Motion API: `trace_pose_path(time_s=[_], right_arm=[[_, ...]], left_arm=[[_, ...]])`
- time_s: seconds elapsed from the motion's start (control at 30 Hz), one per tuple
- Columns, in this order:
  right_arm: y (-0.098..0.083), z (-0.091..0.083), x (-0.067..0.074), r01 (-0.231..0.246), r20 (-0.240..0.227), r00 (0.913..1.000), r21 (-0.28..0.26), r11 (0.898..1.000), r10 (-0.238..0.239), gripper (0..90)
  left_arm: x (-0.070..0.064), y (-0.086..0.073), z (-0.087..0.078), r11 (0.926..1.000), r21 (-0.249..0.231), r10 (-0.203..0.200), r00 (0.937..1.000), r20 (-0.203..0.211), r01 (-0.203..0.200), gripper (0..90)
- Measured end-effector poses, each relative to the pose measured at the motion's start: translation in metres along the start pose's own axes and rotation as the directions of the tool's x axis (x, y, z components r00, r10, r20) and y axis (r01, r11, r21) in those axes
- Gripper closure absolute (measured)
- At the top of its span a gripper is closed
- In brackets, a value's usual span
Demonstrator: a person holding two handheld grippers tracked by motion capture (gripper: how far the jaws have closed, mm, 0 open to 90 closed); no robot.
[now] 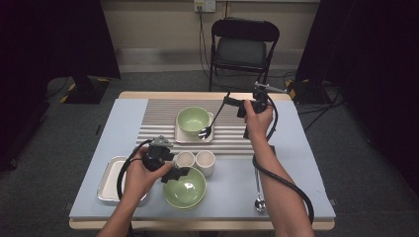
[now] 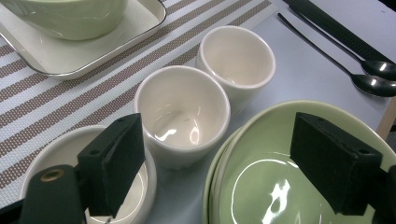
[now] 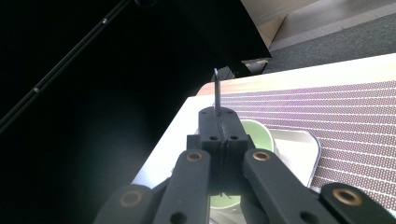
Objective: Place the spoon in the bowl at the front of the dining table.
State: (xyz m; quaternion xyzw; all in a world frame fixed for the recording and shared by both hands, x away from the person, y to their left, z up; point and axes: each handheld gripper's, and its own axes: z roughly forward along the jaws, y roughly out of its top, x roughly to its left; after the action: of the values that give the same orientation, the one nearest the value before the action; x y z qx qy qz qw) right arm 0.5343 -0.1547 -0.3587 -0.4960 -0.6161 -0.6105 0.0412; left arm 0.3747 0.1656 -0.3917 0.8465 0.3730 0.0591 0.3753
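Note:
My right gripper [image 1: 232, 102] is shut on the handle of a dark metal spoon [image 1: 210, 123], which slants down so its bowl rests on the small tray [image 1: 179, 138] beside a green bowl [image 1: 193, 120]. In the right gripper view the jaws [image 3: 219, 126] are pressed together and the spoon handle's tip [image 3: 216, 88] pokes out above them. My left gripper [image 1: 170, 172] hangs open over the near dishes. Between its jaws [image 2: 224, 165] I see a cream cup [image 2: 182, 112] and stacked green bowls [image 2: 299, 186]. Nothing is held there.
A second cream cup [image 2: 236, 60] and a third white cup [image 2: 88, 186] flank the first. Two more spoons [image 2: 373, 84] lie at the right of the table [image 1: 296, 148]. A metal tray [image 1: 109, 180] sits at the near left. A folding chair [image 1: 244, 44] stands behind.

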Motion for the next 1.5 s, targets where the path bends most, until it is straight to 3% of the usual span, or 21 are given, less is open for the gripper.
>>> trace_pose_path(time_s=[0.47,1.5], right_arm=[[0.002,0.014,0.001,0.0,0.014,0.9999,0.005,1.0,0.0,90.0],[0.007,0.04,-0.015,-0.024,0.062,0.9977,-0.025,0.999,0.025,90.0]], left_arm=[[0.005,-0.004,-0.001,0.9999,-0.004,-0.012,0.9999,0.005,0.012,17.4],[0.011,-0.008,0.0,0.9998,-0.013,-0.013,0.9999,0.004,0.013,17.4]])
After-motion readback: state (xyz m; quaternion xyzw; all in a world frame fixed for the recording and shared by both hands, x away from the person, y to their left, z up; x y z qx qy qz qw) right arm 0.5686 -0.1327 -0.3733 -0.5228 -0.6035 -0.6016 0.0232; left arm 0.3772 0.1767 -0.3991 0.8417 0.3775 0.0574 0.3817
